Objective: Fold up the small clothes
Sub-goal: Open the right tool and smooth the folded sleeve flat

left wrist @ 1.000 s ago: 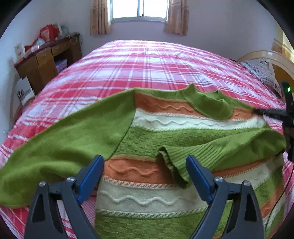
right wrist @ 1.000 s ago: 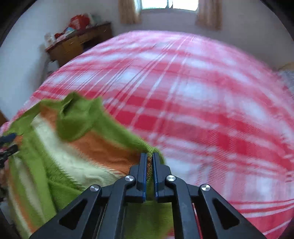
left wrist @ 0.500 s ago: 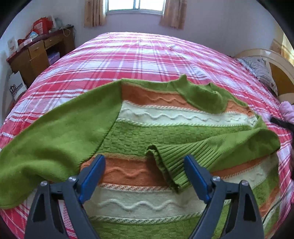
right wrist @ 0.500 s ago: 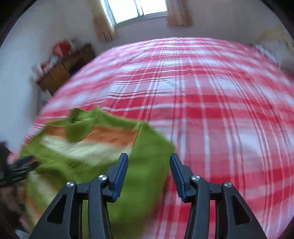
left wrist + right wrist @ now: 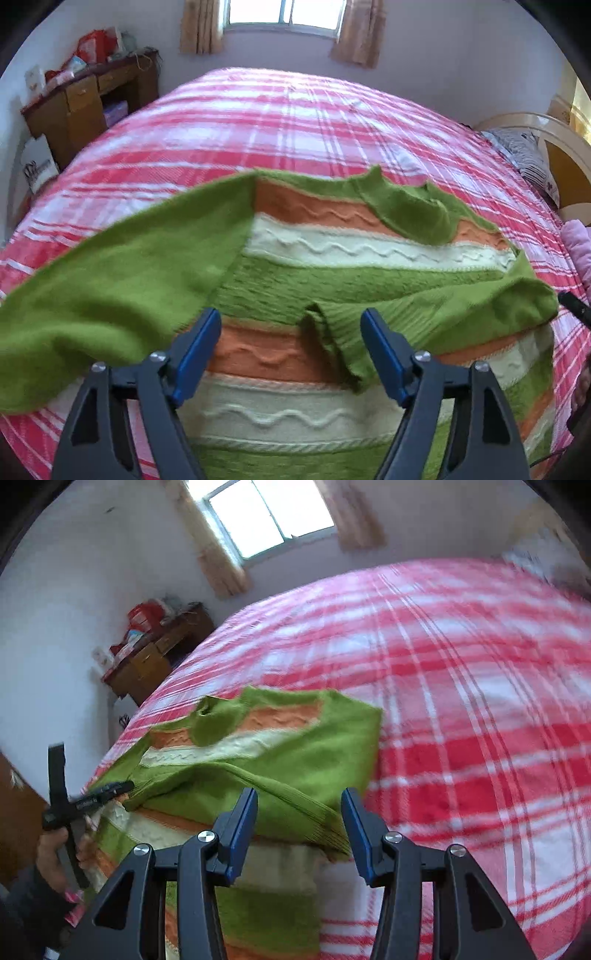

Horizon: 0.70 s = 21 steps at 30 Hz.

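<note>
A small knitted sweater (image 5: pixel 332 273) with green, orange and cream stripes lies flat on the bed. Its right sleeve (image 5: pixel 424 314) is folded across the body, and its left sleeve (image 5: pixel 110 280) stretches out to the left. My left gripper (image 5: pixel 291 350) is open and empty just above the sweater's middle, near the cuff of the folded sleeve. My right gripper (image 5: pixel 299 827) is open and empty above the folded sleeve's edge on the sweater (image 5: pixel 258 760). The left gripper also shows at the left edge of the right wrist view (image 5: pixel 92 797).
The sweater lies on a red and white plaid bedspread (image 5: pixel 295 122), also in the right wrist view (image 5: pixel 461 686). A wooden desk (image 5: pixel 88 99) with clutter stands at the far left by the wall. A headboard and pillow (image 5: pixel 532 155) are at the right. A window is at the back.
My right gripper was shut on the sleeve edge a second ago; it has opened, let the sleeve go and pulled back. My left gripper stayed open and shifted slightly.
</note>
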Available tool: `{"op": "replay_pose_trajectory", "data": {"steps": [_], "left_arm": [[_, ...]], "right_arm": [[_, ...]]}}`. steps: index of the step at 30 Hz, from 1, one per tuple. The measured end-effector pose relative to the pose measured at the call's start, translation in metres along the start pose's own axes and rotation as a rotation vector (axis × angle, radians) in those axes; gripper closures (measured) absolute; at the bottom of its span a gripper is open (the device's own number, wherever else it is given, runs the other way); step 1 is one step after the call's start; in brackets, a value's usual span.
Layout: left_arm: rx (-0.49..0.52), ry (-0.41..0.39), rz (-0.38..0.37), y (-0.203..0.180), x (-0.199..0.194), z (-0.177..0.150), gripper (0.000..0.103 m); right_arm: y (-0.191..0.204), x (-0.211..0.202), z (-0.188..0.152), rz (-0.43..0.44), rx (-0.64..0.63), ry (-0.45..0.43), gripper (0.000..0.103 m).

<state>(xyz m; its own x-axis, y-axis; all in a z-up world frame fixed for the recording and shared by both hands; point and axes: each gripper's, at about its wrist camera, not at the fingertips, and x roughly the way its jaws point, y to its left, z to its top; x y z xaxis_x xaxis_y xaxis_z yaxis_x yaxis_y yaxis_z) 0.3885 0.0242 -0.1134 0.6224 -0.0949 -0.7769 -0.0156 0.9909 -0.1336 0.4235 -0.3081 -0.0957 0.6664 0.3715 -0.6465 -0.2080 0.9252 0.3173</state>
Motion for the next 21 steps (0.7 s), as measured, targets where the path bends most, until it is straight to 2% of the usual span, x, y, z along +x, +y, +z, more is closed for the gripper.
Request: {"op": "replay_pose_trajectory", "data": {"steps": [3,6,8,9,10,12,15,17,19,21], "left_arm": [[-0.046,0.018,-0.029,0.010,0.006,0.008,0.023],[-0.038,0.051,-0.047,0.002,0.015,0.009,0.028],[-0.028,0.058,-0.058,-0.005,0.014,0.005,0.028],[-0.021,0.063,-0.066,-0.010,0.013,0.002,0.028],[-0.007,0.067,-0.073,-0.014,0.011,-0.002,0.028],[0.049,0.058,-0.072,-0.023,0.005,-0.010,0.028],[0.105,0.055,-0.060,-0.029,-0.002,-0.019,0.026],[0.126,0.038,-0.039,-0.029,-0.005,-0.021,0.026],[0.143,0.019,-0.019,-0.029,-0.007,-0.020,0.026],[0.112,0.009,-0.006,-0.026,-0.009,-0.015,0.026]], "right_arm": [[0.027,0.007,0.011,0.041,-0.096,0.000,0.052],[0.051,0.035,0.019,0.035,-0.225,0.075,0.051],[0.056,0.054,0.018,0.021,-0.255,0.158,0.051],[0.057,0.057,0.016,0.011,-0.270,0.165,0.056],[0.061,0.056,0.012,0.026,-0.298,0.173,0.072],[0.068,0.049,0.004,0.062,-0.325,0.184,0.085],[0.079,0.031,-0.023,0.120,-0.406,0.235,0.090],[0.084,0.024,-0.041,0.102,-0.477,0.263,0.090],[0.084,0.019,-0.051,0.120,-0.481,0.281,0.090],[0.086,0.015,-0.055,0.123,-0.489,0.272,0.090]]}}
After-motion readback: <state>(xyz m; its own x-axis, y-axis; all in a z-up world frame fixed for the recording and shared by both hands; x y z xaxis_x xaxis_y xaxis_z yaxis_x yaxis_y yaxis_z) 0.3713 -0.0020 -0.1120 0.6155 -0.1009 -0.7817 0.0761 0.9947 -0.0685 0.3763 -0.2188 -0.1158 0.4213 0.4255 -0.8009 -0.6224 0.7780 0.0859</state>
